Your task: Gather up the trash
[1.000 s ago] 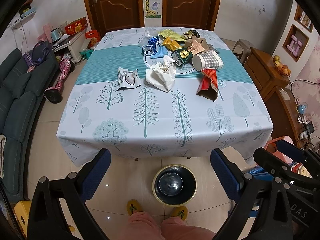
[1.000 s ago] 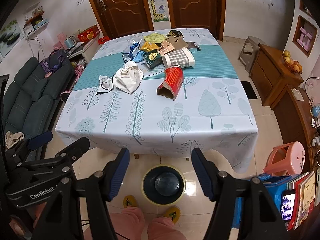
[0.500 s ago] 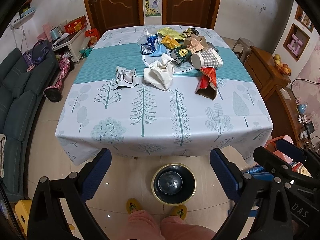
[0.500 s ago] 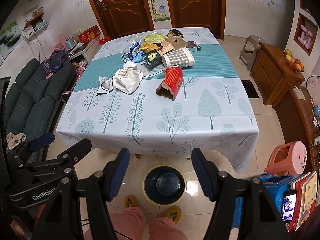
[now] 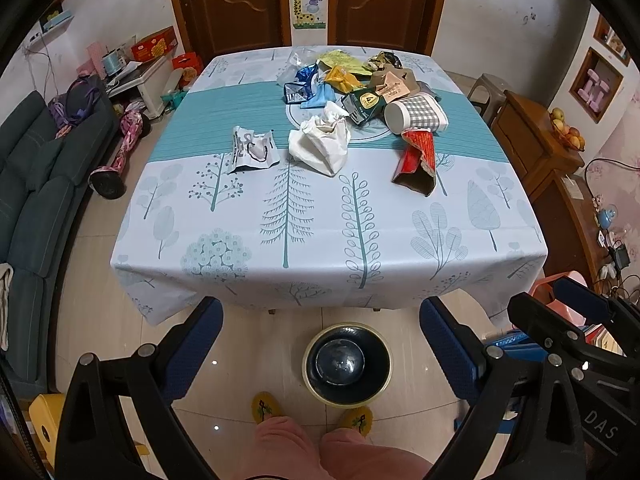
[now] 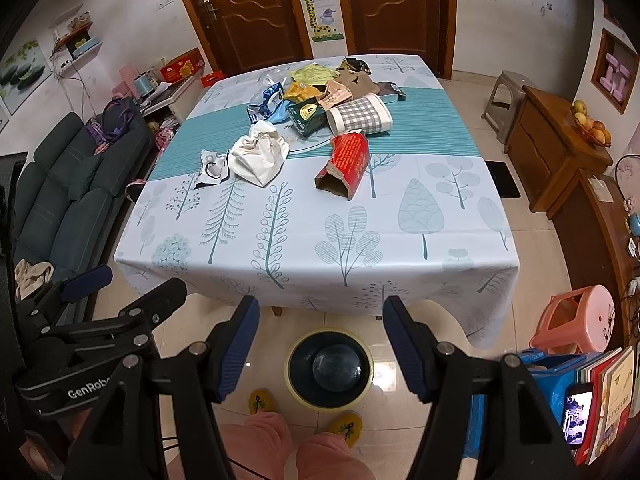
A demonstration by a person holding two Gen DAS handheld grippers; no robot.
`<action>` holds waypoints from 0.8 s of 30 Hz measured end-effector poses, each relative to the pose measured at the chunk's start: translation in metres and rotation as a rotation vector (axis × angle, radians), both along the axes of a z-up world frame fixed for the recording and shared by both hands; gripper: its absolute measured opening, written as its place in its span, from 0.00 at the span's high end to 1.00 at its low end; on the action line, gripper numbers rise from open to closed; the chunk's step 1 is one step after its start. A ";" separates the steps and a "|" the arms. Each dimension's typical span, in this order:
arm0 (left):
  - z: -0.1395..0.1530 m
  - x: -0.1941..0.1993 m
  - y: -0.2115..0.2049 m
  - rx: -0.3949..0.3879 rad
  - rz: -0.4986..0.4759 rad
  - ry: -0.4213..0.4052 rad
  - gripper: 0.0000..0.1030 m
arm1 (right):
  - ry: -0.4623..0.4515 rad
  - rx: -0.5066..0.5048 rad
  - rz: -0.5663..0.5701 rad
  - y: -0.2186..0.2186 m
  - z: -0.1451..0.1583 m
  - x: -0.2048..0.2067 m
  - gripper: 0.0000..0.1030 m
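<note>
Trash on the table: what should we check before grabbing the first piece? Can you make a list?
1. Left hand-held gripper open with nothing in it: ok.
2. Right hand-held gripper open with nothing in it: ok.
3. Bin on the floor near the table, opening facing up: ok.
4. Trash within reach: not ok, the red box, white bag and the pile lie past the table's middle.
5. Near half of the table bare: ok.
6. Bin has room: cannot tell, its inside is dark.
</note>
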State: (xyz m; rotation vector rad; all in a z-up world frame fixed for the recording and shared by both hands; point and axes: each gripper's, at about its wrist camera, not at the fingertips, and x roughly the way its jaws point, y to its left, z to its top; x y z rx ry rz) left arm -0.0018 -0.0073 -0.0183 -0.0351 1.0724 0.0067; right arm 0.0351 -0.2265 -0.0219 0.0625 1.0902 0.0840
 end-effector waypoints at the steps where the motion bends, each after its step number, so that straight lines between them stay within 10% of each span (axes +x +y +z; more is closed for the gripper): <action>1: 0.000 0.000 0.000 -0.001 0.000 0.000 0.06 | 0.000 0.000 -0.001 0.000 0.000 0.000 0.37; 24: 0.025 0.018 0.002 0.018 0.027 0.007 0.06 | -0.051 0.008 0.035 0.007 0.024 0.017 0.37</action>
